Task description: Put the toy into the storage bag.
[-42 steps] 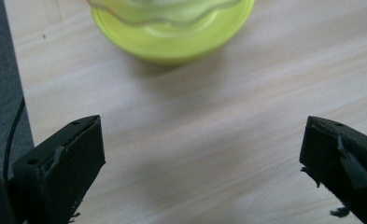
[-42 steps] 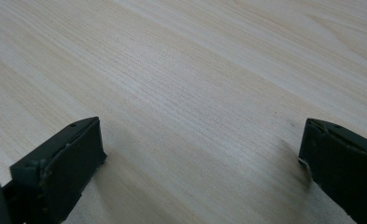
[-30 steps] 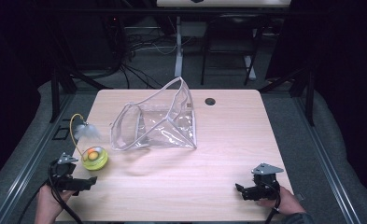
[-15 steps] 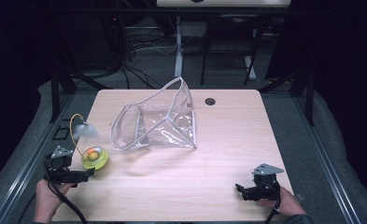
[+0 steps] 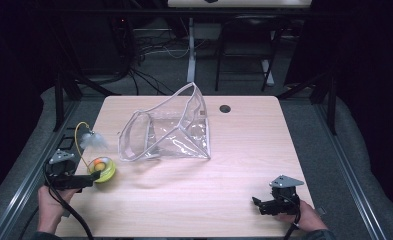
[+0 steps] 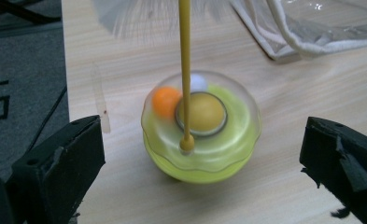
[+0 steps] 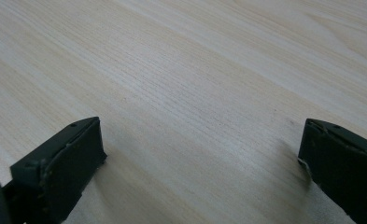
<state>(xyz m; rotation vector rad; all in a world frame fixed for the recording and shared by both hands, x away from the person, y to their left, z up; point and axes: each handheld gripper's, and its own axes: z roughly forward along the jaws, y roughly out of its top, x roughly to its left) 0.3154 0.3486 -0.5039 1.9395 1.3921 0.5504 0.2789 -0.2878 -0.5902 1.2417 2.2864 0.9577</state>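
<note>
A round yellow-green toy (image 5: 103, 169) with a clear dome (image 6: 201, 126) sits near the table's left edge. Inside it are an orange ball (image 6: 165, 100) and a white one; a yellow wire (image 6: 185, 70) rises from it to a white feathery tuft (image 5: 92, 139). My left gripper (image 5: 86, 181) is open, its jaws wide apart on either side of the toy (image 6: 201, 154), not touching it. A clear plastic pouch (image 5: 169, 131) with white trim lies mid-table. My right gripper (image 5: 257, 204) rests open near the front right, with bare wood between its jaws (image 7: 202, 149).
A small dark round hole (image 5: 225, 108) marks the table's far side. The wooden table (image 5: 244, 145) stands over grey floor with black frame legs and cables behind. The left edge of the table (image 6: 65, 70) runs close to the toy.
My left gripper has moved forward and right along the left edge, so that the toy now stands between its open jaws. The right gripper has stayed put.
</note>
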